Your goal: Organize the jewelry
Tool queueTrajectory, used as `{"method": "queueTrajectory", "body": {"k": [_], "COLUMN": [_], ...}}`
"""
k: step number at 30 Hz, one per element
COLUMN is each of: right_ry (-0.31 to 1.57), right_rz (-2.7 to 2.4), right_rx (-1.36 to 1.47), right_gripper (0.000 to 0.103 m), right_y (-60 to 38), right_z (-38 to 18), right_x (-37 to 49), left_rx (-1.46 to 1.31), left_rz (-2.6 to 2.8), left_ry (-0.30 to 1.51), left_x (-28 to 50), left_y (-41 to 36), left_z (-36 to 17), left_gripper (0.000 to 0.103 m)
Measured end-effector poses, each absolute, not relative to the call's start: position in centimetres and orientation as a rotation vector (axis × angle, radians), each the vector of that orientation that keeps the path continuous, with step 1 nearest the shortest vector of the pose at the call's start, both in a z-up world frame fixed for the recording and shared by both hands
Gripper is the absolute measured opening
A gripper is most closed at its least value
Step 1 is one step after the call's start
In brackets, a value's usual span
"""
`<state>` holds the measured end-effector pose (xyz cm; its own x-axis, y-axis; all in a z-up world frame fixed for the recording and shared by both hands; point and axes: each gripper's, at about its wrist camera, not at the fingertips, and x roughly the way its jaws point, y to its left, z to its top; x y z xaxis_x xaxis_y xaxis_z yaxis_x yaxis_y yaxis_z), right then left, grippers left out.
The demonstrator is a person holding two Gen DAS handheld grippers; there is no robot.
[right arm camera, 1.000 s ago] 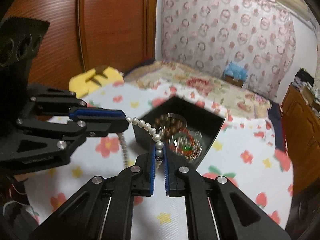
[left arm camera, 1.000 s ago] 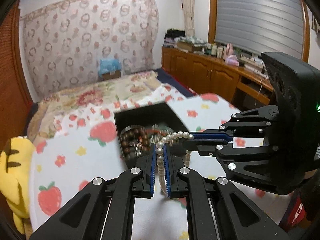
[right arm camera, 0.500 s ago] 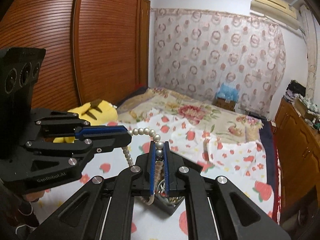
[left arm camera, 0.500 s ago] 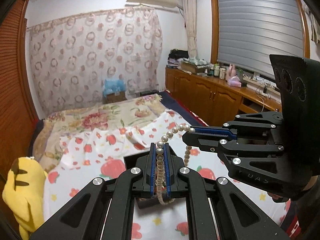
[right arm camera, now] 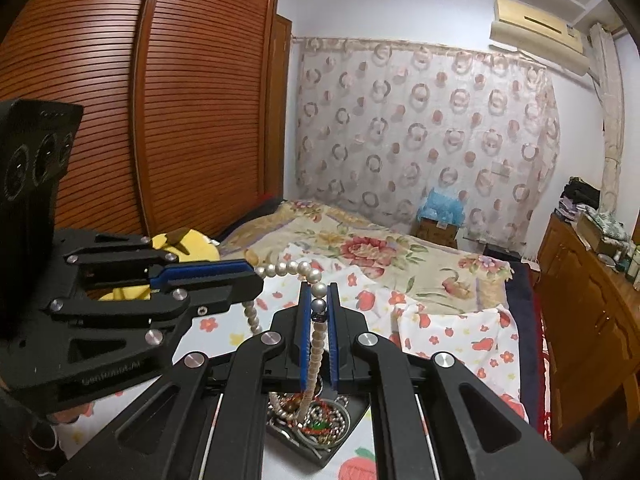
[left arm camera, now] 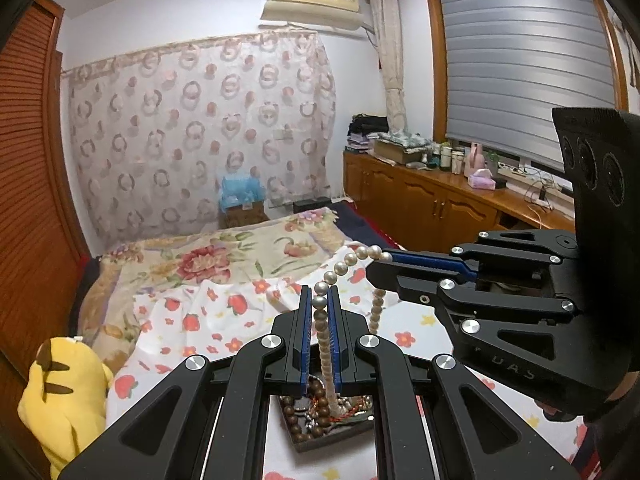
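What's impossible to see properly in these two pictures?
- Tray: mostly hidden behind each gripper's own fingers, both views.
- Tray's jewelry: too tangled to count.
- Pearl necklace: lower loop merges into that heap; clasp not visible.
- Plush toy: right view, blocked by left gripper.

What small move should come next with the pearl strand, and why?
Probably lift both grippers a little higher: the left gripper and right gripper each pinch the pearl necklace, yet its lower loop hangs into the jewelry tray among other pieces.
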<state>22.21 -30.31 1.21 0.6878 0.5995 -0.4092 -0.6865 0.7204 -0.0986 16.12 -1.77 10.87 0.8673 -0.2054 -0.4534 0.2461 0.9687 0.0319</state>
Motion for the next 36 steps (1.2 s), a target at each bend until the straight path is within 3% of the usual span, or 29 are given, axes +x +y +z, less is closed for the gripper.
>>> {"method": "queueTrajectory", "body": {"k": [9,10,11,12,13,15,19,23,25,32,36], "right_ry": [0.501,0.523,0.544,0.557,0.562,0.571,0.548,0.522,0.505,0.459,0.438], "right_rz": [0.711,0.705,0.704,0.703,0.689,0.682,0.647,0.599,0.574,0.529,0.509], "right_rx": [-0.259,-0.255,-0.256,-0.259,-0.260,-0.245,-0.217,-0.158,-0.136,-0.091,-0.086], "right_gripper": [0.010,0.010,0.019,0.038,0.045,0.048,0.048,0.058,0.064,0.098,0.100], "right_y": [-29.5,-29.4,-29.2,-29.1,-29.2,-29.5,-31.0,-33.5,-34.5,-37.3,-37.8], "right_z": [-3.7,-4.5,-5.2,-5.8,-6.5,-7.3,-8.3,-9.2,-9.6,-10.6,-10.2], "right_x": [25.2,25.5,25.7,25.8,25.8,25.2,22.6,20.0,18.4,13.7,12.9], "left_rx": [0.070,0.062,0.055,0.048,0.047,0.054,0.048,0.050,0.052,0.046,0.024], "left_rz": [-0.186,-0.181,-0.178,-0.171,-0.161,-0.138,-0.087,-0.053,-0.035,0.008,0.021], "left_ry": [0.553,0.568,0.576,0.584,0.588,0.595,0.587,0.574,0.568,0.563,0.556], "left_x": [18.6,18.8,18.7,18.7,18.5,17.9,15.5,13.0,11.5,7.8,6.3], "left_y": [-1.4,-1.2,-0.9,-0.7,-0.5,-0.2,0.7,1.0,0.9,0.8,0.8], "left_z": [7.1,6.5,6.1,5.5,5.1,4.3,3.1,2.3,1.9,1.2,1.2], "left_gripper": [0.009,0.014,0.022,0.026,0.032,0.038,0.075,0.091,0.095,0.095,0.095]}}
